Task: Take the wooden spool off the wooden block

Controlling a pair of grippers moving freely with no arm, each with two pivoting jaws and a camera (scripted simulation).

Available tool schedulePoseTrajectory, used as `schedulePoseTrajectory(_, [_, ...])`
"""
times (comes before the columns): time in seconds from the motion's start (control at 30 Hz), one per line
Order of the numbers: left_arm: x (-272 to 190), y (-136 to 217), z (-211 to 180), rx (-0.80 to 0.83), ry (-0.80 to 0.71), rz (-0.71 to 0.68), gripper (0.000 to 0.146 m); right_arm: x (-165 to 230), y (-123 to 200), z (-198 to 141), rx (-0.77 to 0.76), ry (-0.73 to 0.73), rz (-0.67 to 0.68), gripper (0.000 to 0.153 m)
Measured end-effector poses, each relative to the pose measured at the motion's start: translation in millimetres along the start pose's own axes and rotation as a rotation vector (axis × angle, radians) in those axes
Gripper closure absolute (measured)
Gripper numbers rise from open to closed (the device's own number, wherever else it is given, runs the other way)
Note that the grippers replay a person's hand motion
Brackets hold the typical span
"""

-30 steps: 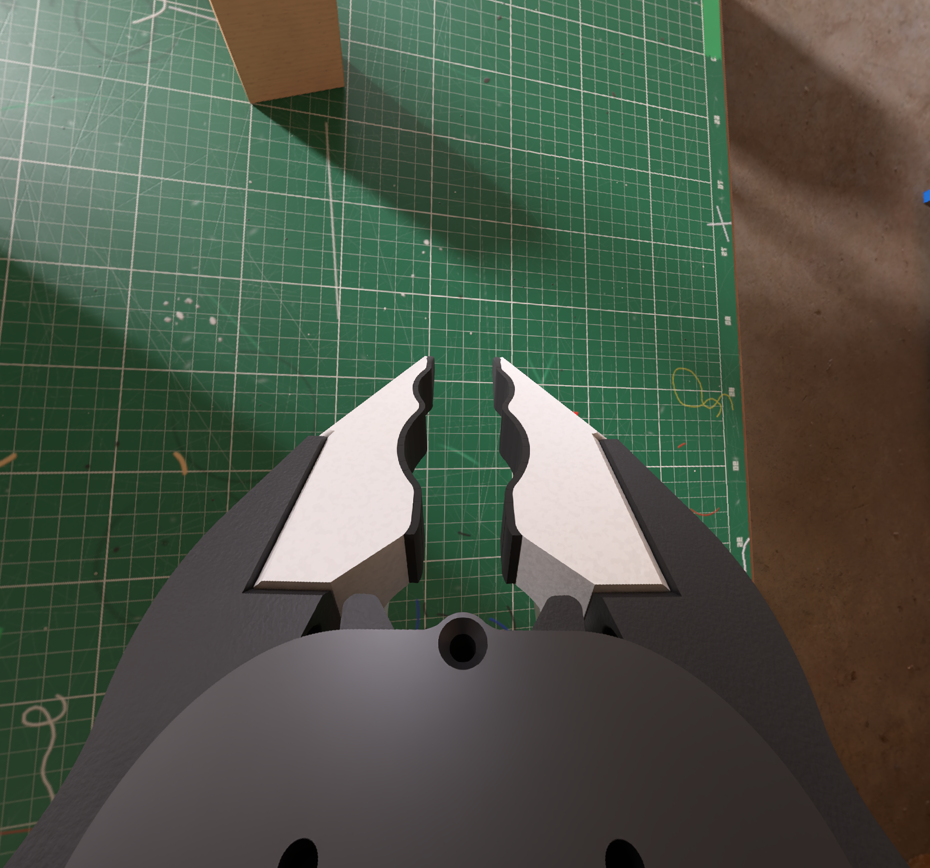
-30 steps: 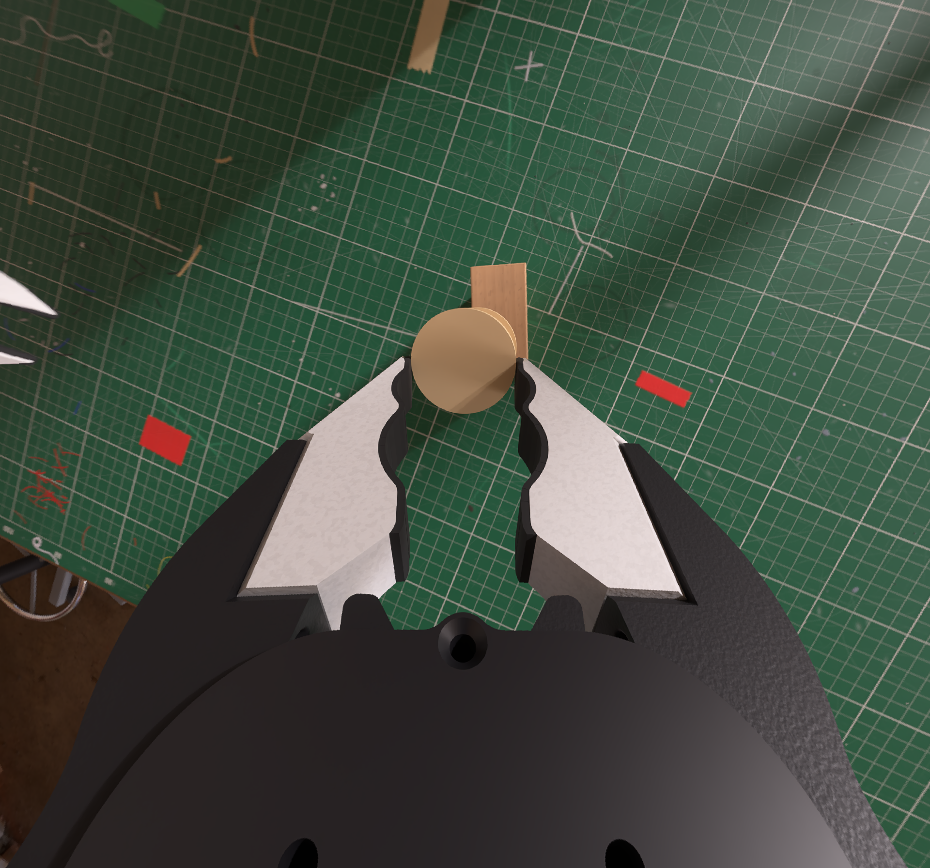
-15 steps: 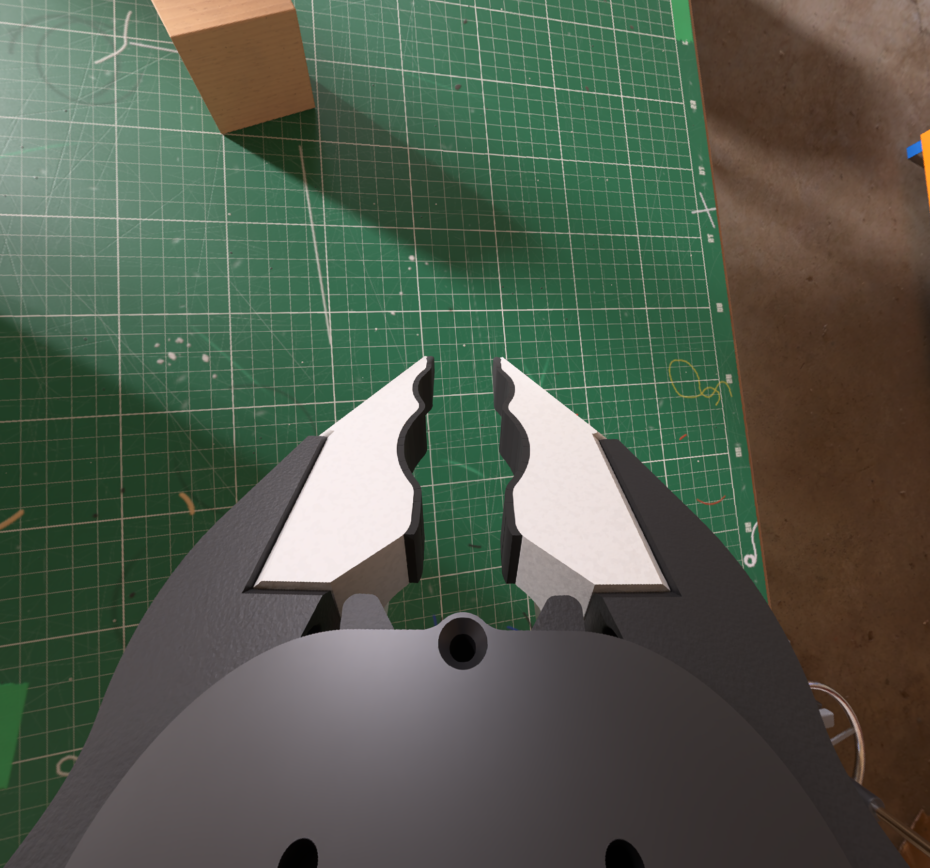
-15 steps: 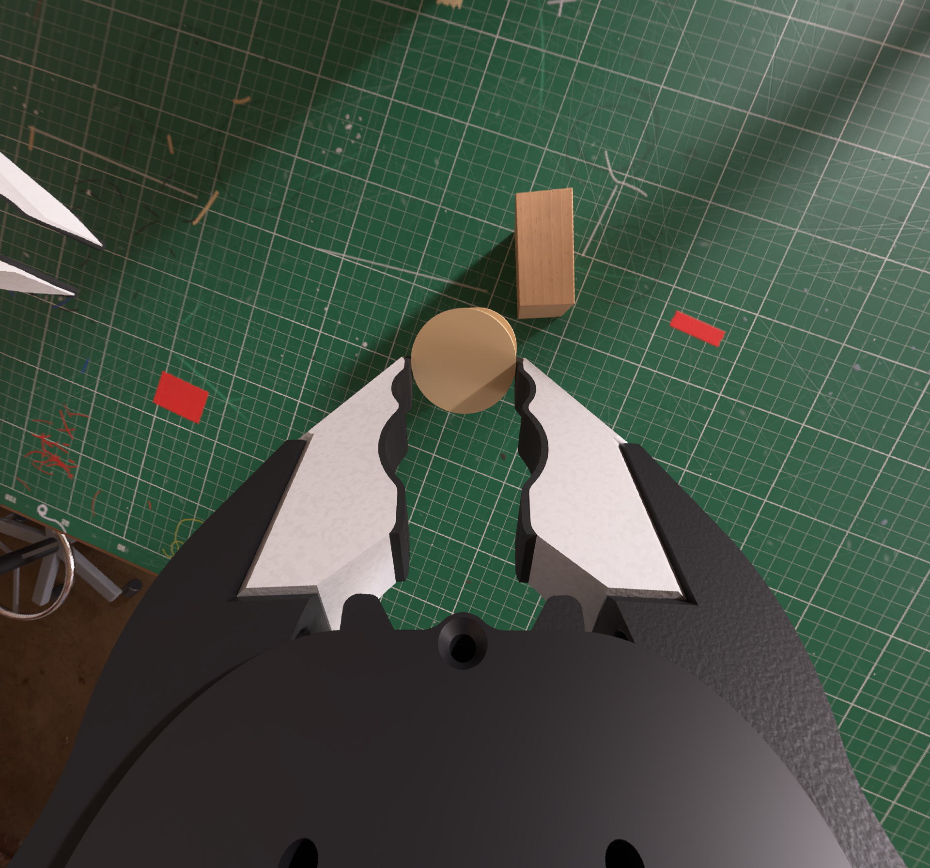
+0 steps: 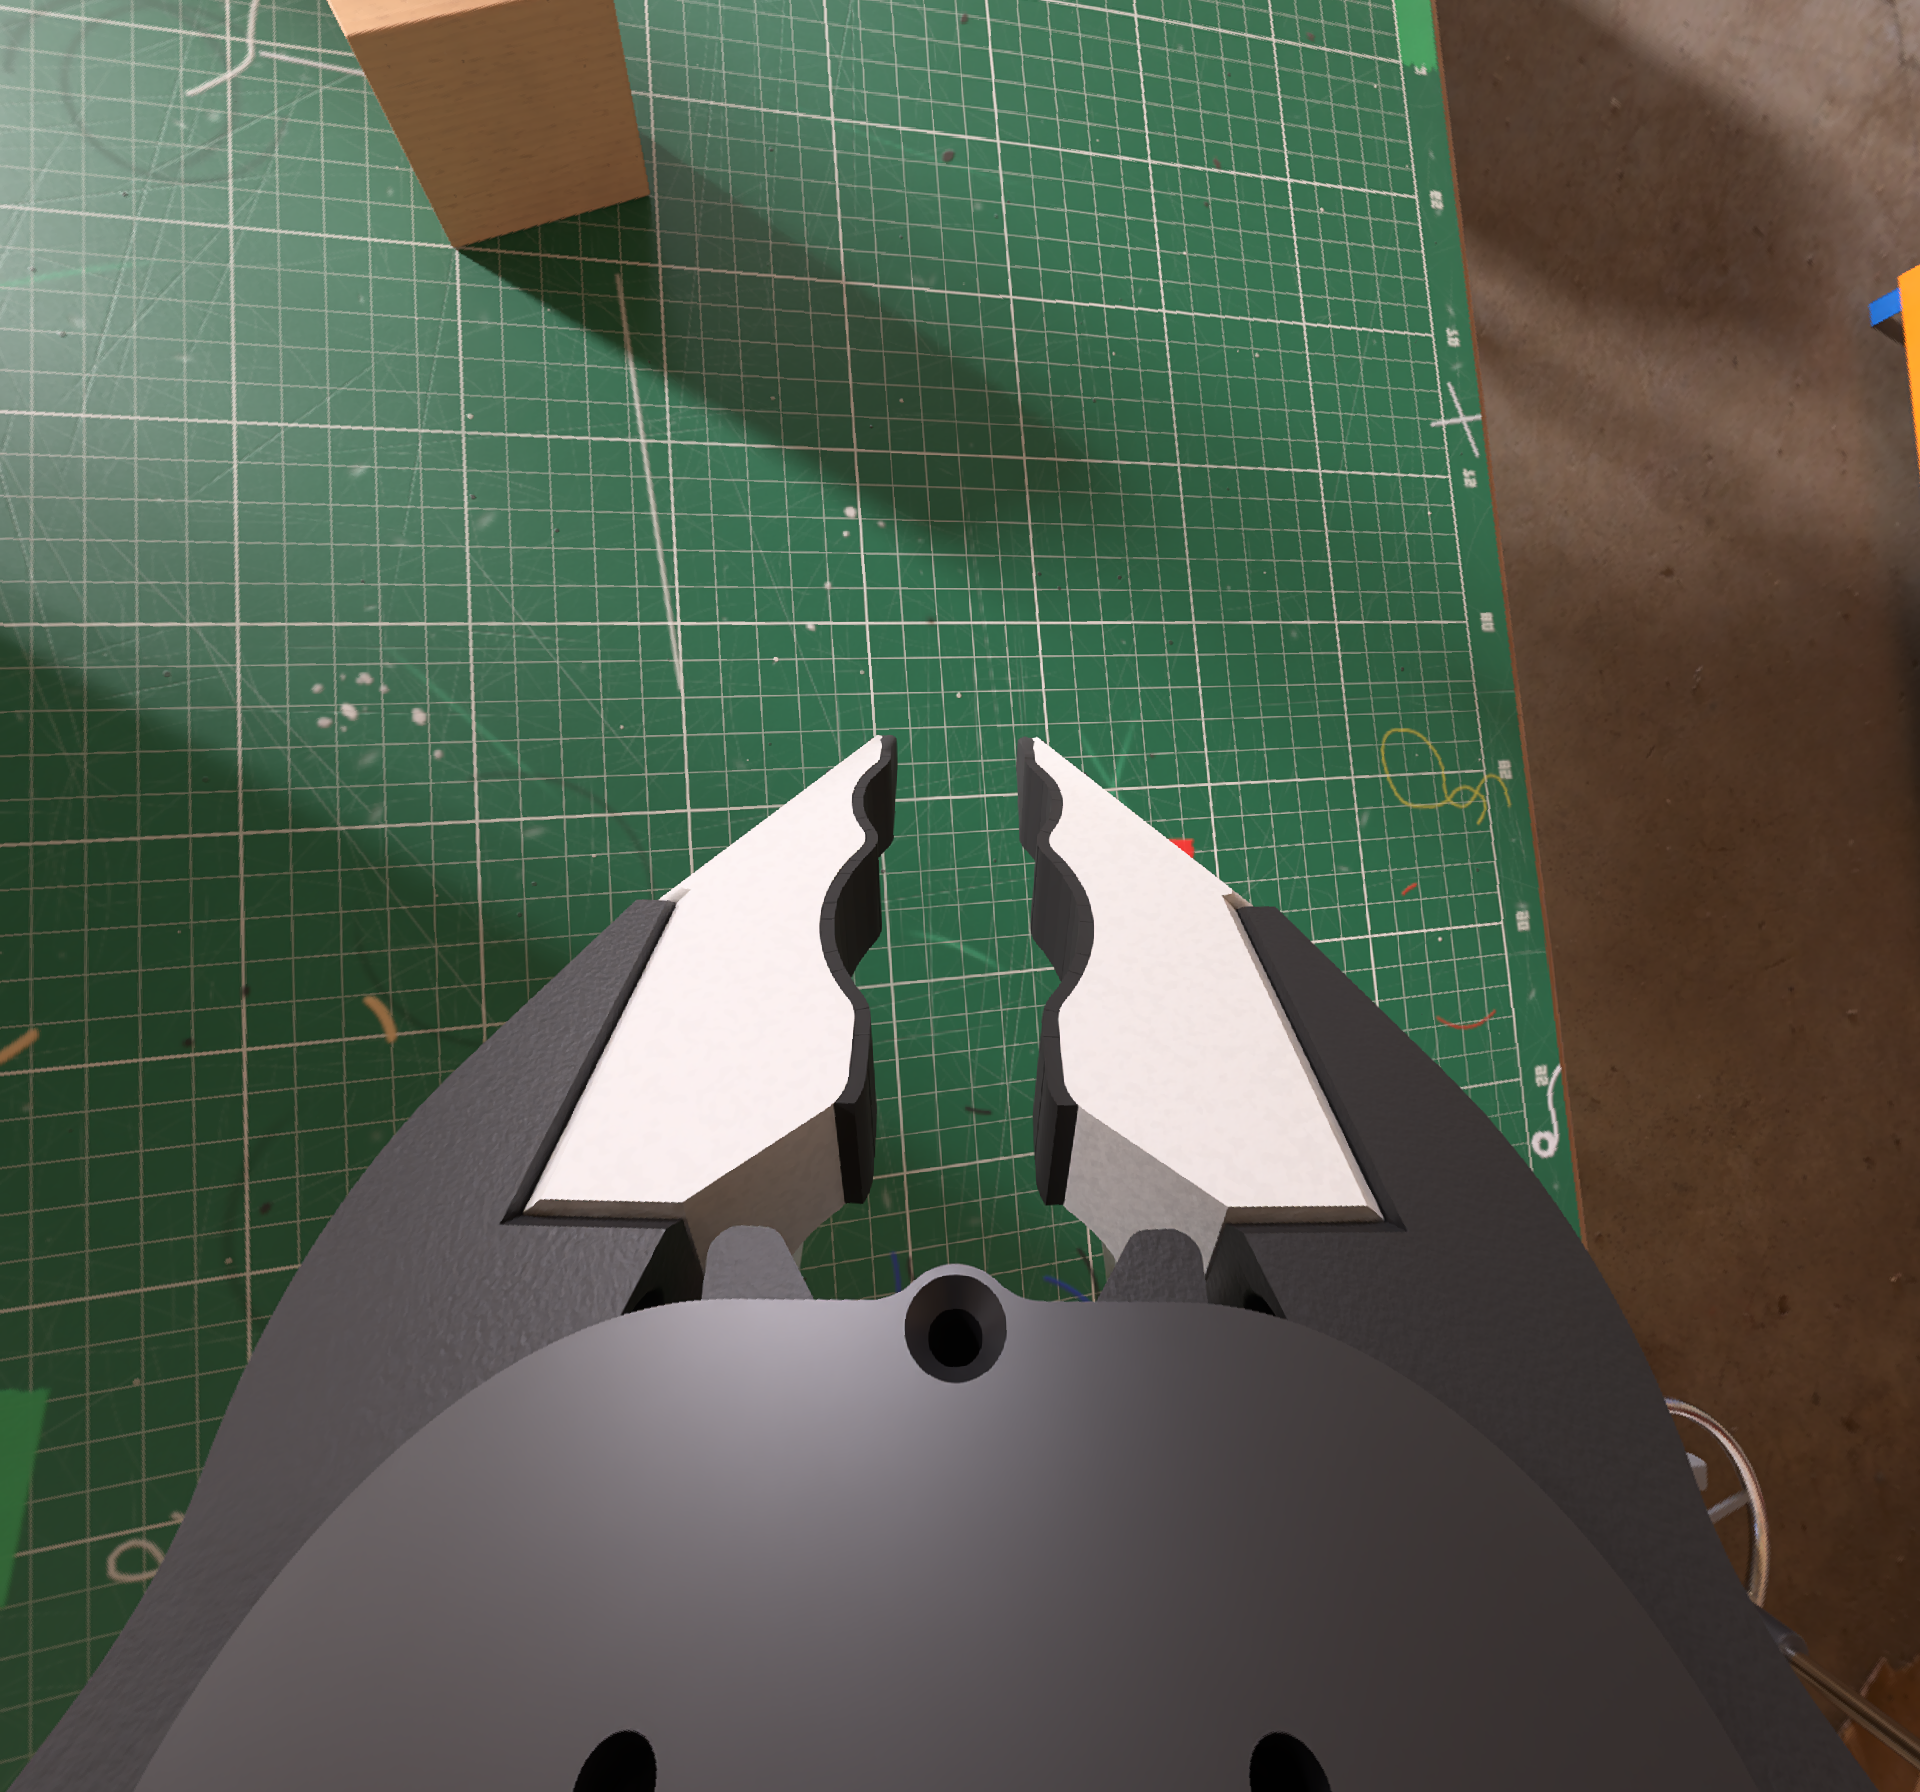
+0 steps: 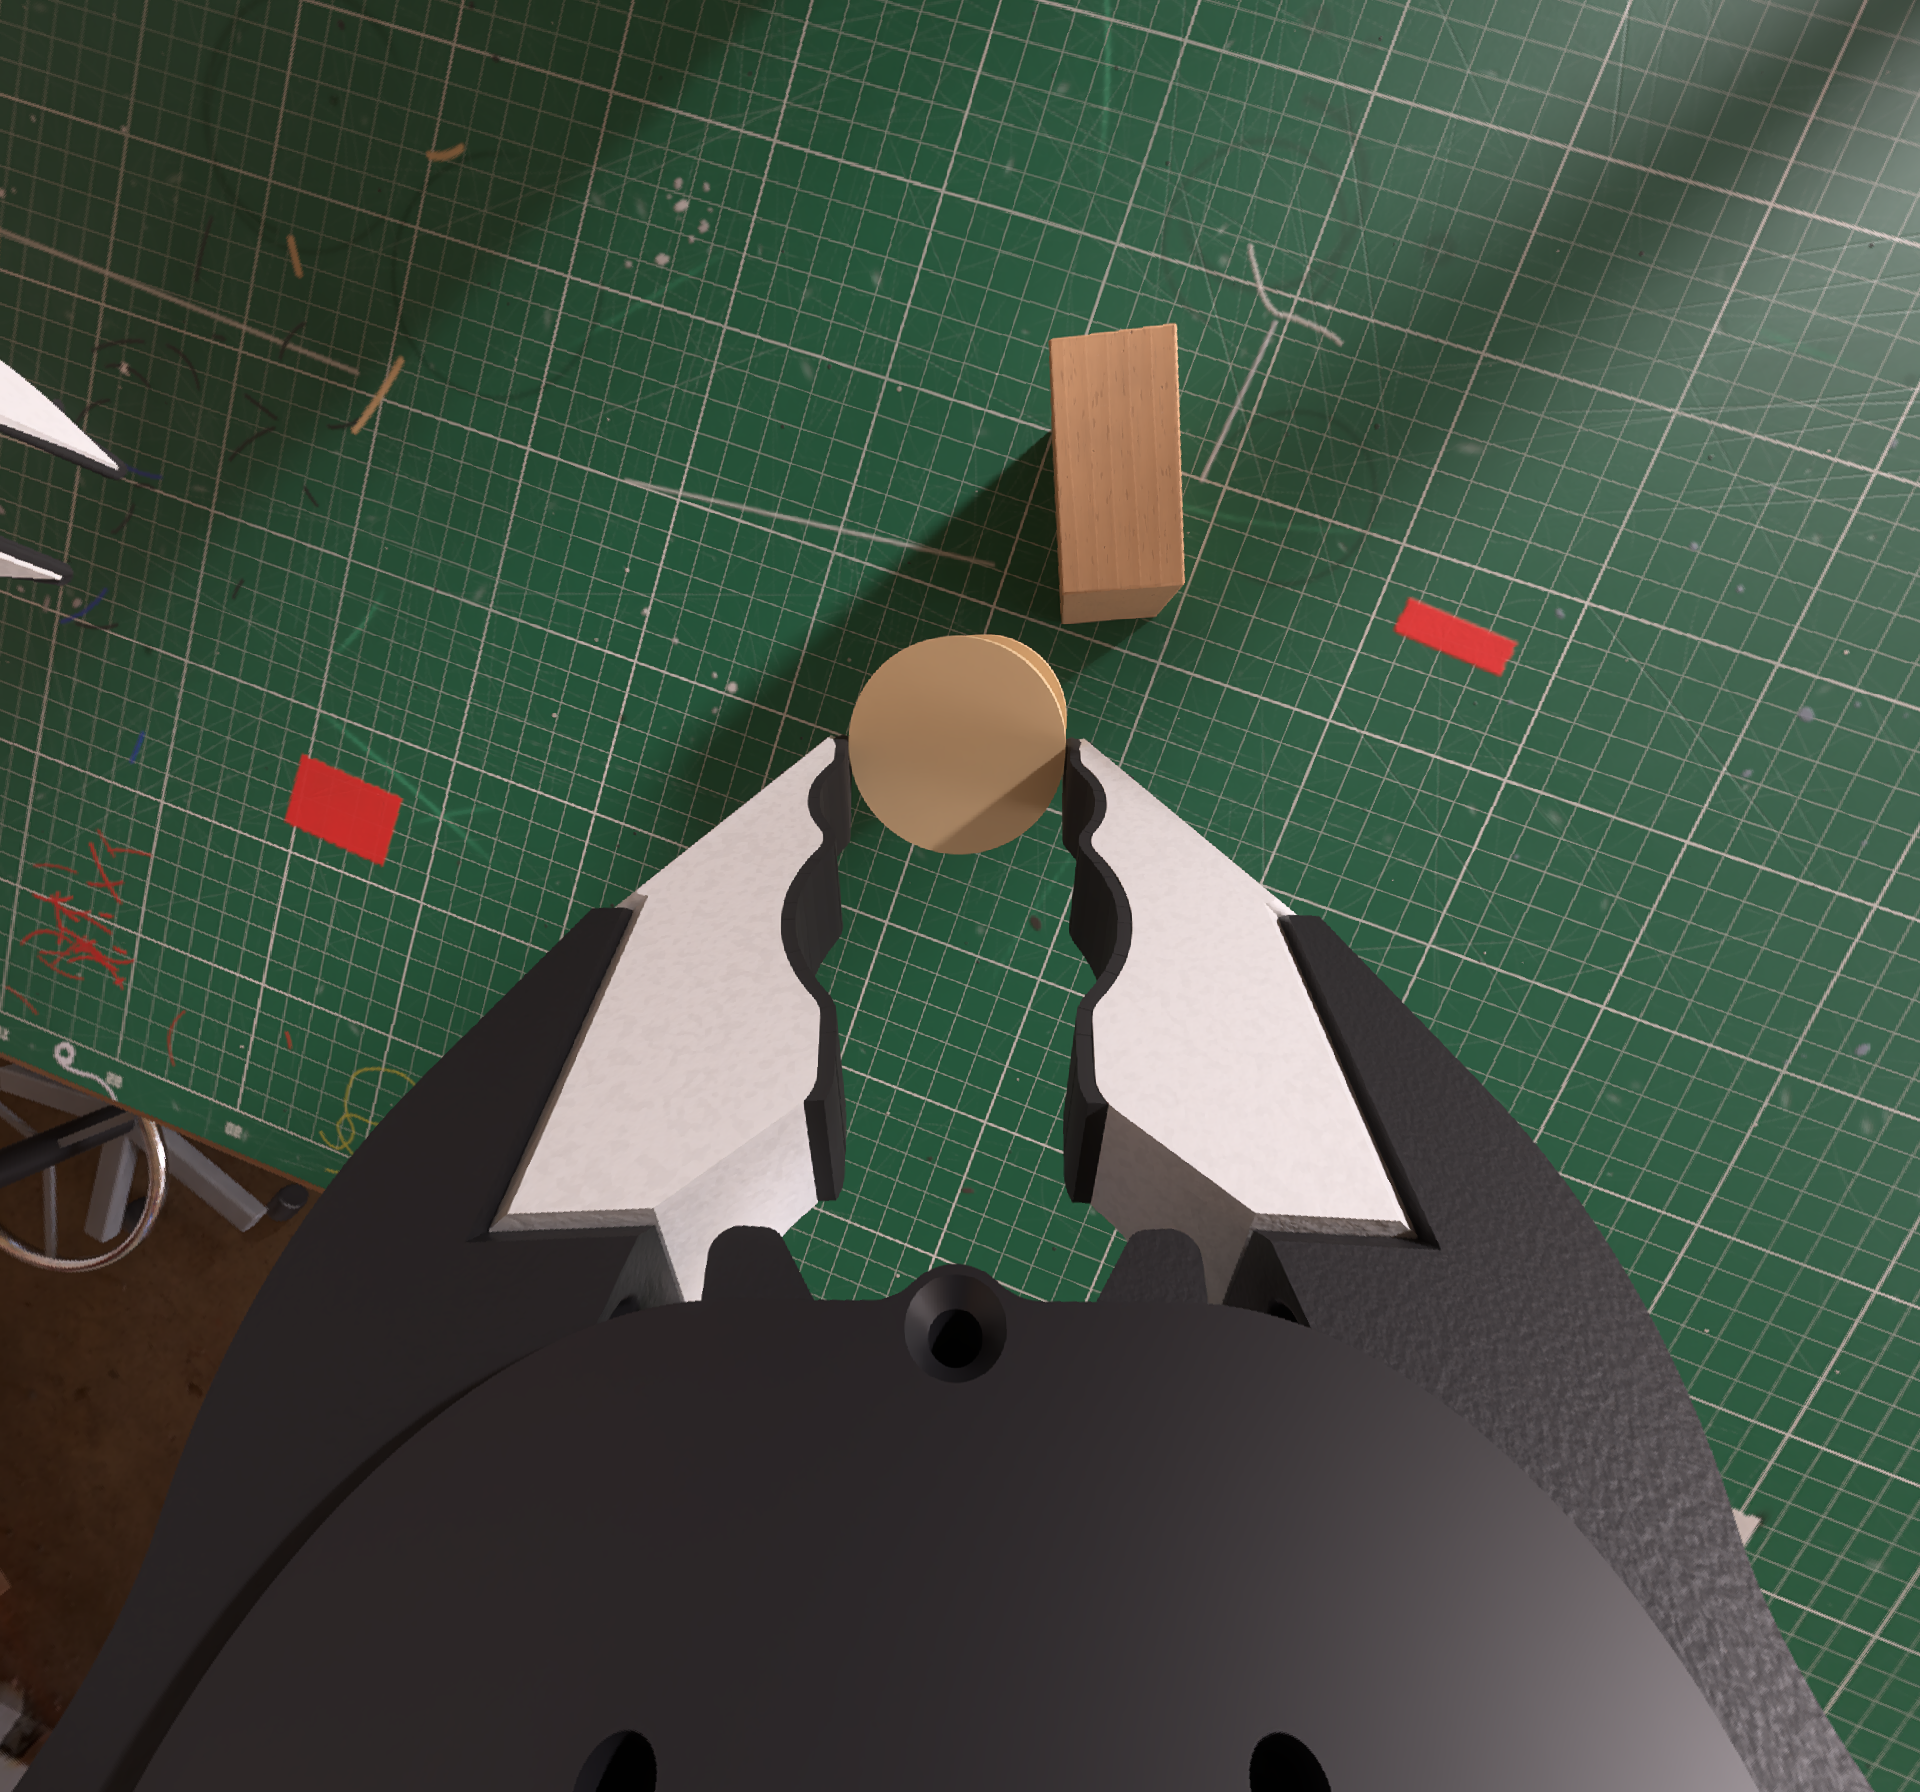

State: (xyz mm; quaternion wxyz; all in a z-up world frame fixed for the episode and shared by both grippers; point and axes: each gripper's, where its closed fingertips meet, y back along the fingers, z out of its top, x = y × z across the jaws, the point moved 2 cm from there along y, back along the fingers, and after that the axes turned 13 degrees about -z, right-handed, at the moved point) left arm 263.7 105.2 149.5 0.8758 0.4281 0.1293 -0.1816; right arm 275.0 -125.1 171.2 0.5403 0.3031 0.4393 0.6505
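My left gripper (image 5: 956,755): rounded housing in matte dark grey, fine pebbled texture on the flanks, smoother dome at centre with a soft sheen. One round recessed screw hole sits at the top centre of the dome; two dark oval openings at the bottom edge. Fingers (image 5: 727,994) are white, flat, tapering to points, each edged inside with a black wavy pad. My right gripper (image 6: 956,755): same build, housing nearly black, a curved seam across its left flank. White fingers (image 6: 1195,1004), black scalloped inner pads, grey bases.
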Motion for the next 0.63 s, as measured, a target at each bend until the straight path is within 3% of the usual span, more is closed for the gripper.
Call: schedulePoseTrajectory(0.63, [0.0, -1.3, -1.4, -0.006, 0.010, -0.002, 0.123, 2.0, 0.8, 2.7, -0.015, -0.029, 0.028, 0.112])
